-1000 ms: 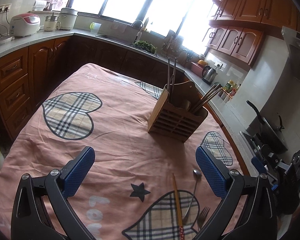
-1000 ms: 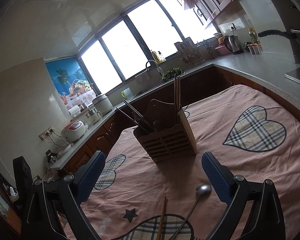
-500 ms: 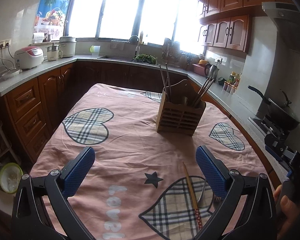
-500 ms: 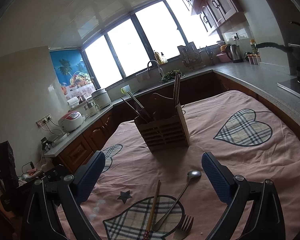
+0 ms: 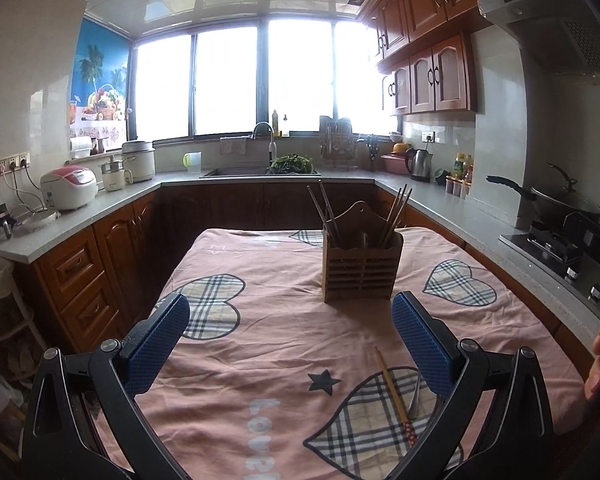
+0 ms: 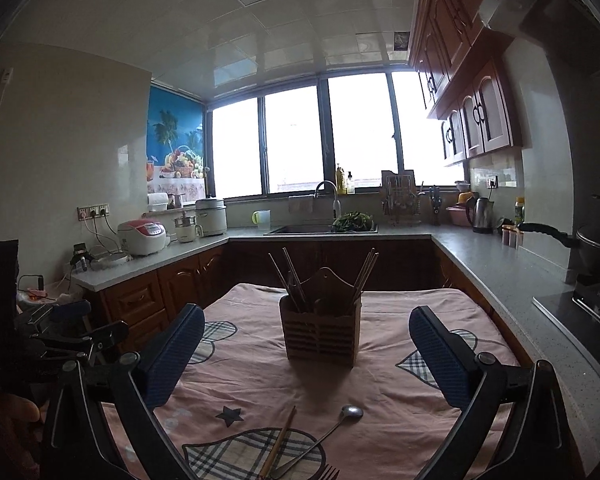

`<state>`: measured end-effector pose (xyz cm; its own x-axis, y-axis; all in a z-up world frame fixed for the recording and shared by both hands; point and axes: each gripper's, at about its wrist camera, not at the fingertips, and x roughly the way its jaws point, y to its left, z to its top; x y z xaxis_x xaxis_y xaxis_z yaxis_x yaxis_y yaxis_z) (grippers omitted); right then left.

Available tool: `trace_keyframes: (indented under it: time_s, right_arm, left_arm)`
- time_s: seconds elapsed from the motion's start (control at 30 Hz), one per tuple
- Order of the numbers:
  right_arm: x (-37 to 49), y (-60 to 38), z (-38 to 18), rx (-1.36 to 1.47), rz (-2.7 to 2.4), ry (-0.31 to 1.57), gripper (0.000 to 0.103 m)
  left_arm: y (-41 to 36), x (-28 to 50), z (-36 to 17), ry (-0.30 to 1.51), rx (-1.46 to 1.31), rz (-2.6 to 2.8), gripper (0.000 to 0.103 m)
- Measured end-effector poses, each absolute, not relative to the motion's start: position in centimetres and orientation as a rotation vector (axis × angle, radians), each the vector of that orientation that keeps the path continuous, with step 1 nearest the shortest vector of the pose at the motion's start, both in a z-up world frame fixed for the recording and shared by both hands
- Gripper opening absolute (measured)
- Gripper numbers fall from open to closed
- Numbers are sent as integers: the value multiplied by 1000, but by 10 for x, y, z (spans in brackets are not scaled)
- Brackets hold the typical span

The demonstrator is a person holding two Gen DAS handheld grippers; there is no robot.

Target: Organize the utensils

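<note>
Both tools hang above the near end of the table; left gripper (image 5: 286, 344) spread wide and empty, right gripper (image 6: 302, 354) likewise splayed with nothing between the pads; loose utensils lie on the pink cloth (image 5: 260, 320) over a plaid heart: a chopstick (image 6: 278, 444) with a patterned butt end, a metal spoon (image 6: 324, 436) just beside it, its handle crossing toward the chopstick, and a fork (image 6: 328, 473) only partly in frame at the bottom edge; wooden holder (image 6: 320, 334) stands upright farther up the table, well apart from them, already carrying several chopsticks in its outer compartments; judgement: all three pieces light and rigid, nothing fragile; spoon and fork smooth metal, likely to slip or pivot in the pads, so grip the spoon at mid-handle, not the bowl; chopstick thin and round, may roll on the soft cloth, best pinched near the middle or the thicker patterned end; cloth wrinkles could be caught with a low grasp; versus the earlier frames: both cameras now sit farther back and more level, holder appears smaller and squarely centred, jaws unchanged in spread, utensils on the cloth not displaced.
</note>
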<state>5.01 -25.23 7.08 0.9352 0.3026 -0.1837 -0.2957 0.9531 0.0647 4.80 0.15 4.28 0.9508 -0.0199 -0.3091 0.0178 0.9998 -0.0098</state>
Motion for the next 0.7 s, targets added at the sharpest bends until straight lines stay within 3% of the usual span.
trace_keyframes:
  time_s: [0.7]
  right_arm:
    - [48, -239, -16, 54, 236, 254, 103]
  left_arm:
    - [-3, 49, -6, 326, -10, 56, 103]
